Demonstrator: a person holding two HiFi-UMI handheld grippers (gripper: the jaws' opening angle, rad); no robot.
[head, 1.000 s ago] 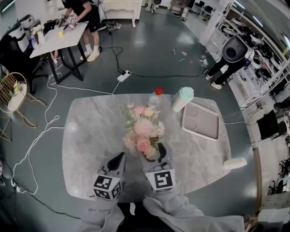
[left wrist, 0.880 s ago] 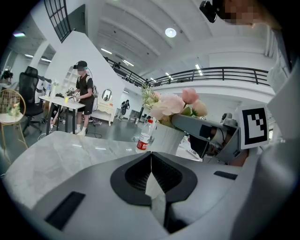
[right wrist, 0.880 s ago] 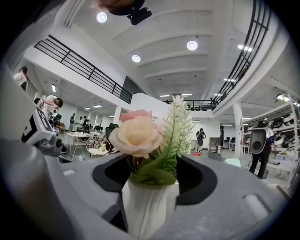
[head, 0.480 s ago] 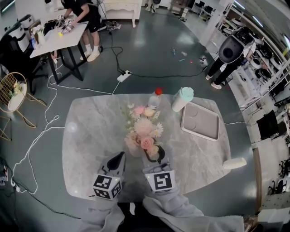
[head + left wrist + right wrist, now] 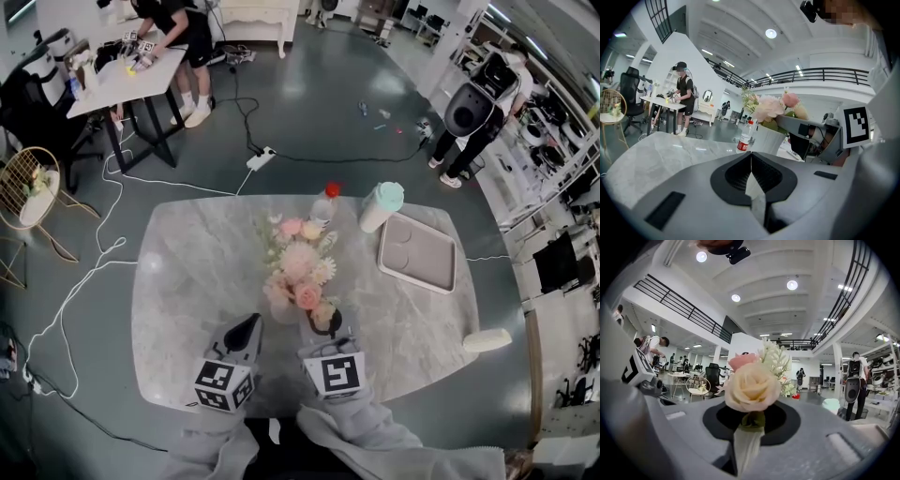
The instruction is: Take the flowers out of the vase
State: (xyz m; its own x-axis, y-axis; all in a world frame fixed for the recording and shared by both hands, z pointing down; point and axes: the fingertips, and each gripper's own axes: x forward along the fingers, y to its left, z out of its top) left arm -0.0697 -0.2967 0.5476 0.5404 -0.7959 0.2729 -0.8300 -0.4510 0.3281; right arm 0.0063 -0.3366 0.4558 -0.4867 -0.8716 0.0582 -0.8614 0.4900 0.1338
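Note:
A bouquet of pink and cream flowers (image 5: 298,267) stands in a white vase (image 5: 766,138) in the middle of the marble table (image 5: 187,281). My right gripper (image 5: 323,323) is at the bouquet's near side. Its jaws have just been closing and now pinch the stem under a cream rose (image 5: 752,387), which fills the right gripper view above the gripper (image 5: 751,422). My left gripper (image 5: 248,326) rests shut and empty just left of the vase, apart from it. Seen from the left gripper (image 5: 751,161), the right gripper's body reaches in under the blooms.
Behind the bouquet stands a red-capped water bottle (image 5: 322,204), with a mint-lidded cup (image 5: 380,206) and a grey tray (image 5: 417,253) to its right. A white object (image 5: 487,339) lies at the table's right edge. Cables cross the floor, and people stand at the far desks.
The right gripper's jaws have narrowed onto the near cream rose's stem, and the near blooms have shifted slightly. Neither hand has moved otherwise.

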